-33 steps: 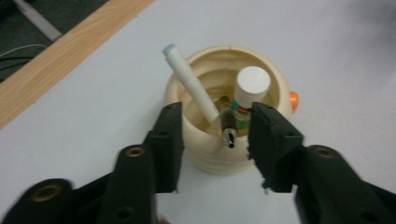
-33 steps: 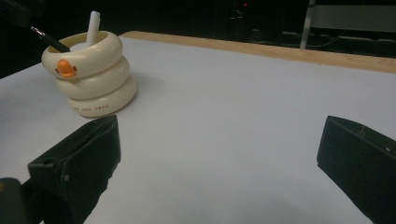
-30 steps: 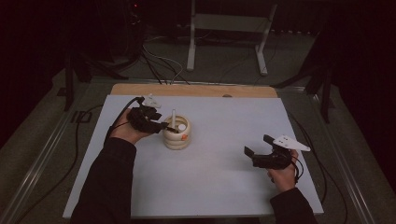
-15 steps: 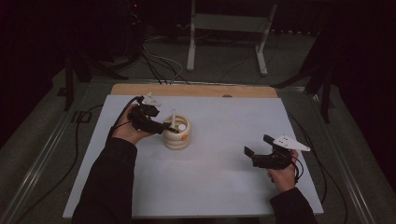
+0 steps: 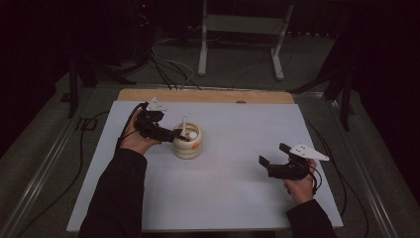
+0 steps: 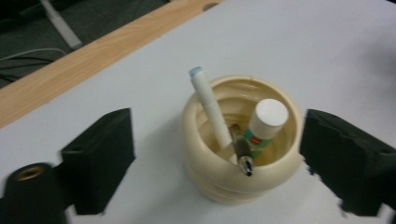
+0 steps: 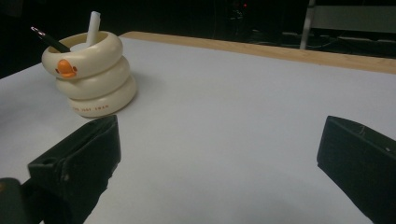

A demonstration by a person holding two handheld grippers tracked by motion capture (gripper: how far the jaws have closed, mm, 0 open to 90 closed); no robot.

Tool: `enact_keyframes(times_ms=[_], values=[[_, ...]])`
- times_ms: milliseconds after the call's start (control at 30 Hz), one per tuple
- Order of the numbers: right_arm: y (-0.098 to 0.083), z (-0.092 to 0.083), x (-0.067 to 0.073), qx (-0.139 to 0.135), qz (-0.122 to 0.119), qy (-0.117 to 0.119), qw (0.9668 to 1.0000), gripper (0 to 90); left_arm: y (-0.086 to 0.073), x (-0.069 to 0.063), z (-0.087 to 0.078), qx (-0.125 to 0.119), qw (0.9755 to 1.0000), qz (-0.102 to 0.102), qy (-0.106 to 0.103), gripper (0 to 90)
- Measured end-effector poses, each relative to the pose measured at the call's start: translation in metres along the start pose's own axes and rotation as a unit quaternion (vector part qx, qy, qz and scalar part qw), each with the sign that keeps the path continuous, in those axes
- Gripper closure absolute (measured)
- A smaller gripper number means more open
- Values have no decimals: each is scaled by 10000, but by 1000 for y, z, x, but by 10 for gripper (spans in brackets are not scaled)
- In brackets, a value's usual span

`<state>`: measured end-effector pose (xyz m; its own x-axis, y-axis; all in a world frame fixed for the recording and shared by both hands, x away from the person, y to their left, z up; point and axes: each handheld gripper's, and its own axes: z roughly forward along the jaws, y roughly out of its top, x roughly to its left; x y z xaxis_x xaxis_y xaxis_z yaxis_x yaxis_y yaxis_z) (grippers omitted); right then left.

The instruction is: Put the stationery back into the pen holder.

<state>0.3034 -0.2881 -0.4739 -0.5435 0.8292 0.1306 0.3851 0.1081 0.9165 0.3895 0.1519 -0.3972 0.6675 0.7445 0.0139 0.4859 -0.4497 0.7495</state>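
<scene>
Toward the left half of the desk (image 5: 233, 198), nearer its far edge, stands the cream ringed pen holder (image 5: 187, 143), holding a white marker (image 6: 210, 109), a dark pen (image 6: 242, 158) and a white-capped tube (image 6: 265, 122). Beside it, the left gripper (image 5: 183, 135) has just been opening; its jaws now flank the holder without pressing it. Near the right edge, the right gripper (image 5: 271, 159) rests spread wide, grasping nothing.
</scene>
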Motion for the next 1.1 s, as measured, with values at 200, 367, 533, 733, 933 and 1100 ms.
enact_keyframes(times_ms=[200,367,533,733,933,1100], values=[[0,0,0,-1,5,-4,10000,1,-2,1,-1,-227,9996,-136,7,4],[0,0,0,-11,1,-11,10000,0,-3,0,-1,-376,9991,-211,-35,1],[0,0,0,-7,4,-14,10000,0,-3,-2,-2,-511,9985,-192,-10,1],[0,-1,-1,-16,6,-21,10000,1,-5,-5,-4,-720,9971,-253,69,1],[0,-1,0,-33,10,-22,10000,1,-8,-7,-5,-929,9950,-344,106,1],[0,-1,0,-35,5,-25,10000,1,-12,-8,-5,-1075,9931,-414,213,1]])
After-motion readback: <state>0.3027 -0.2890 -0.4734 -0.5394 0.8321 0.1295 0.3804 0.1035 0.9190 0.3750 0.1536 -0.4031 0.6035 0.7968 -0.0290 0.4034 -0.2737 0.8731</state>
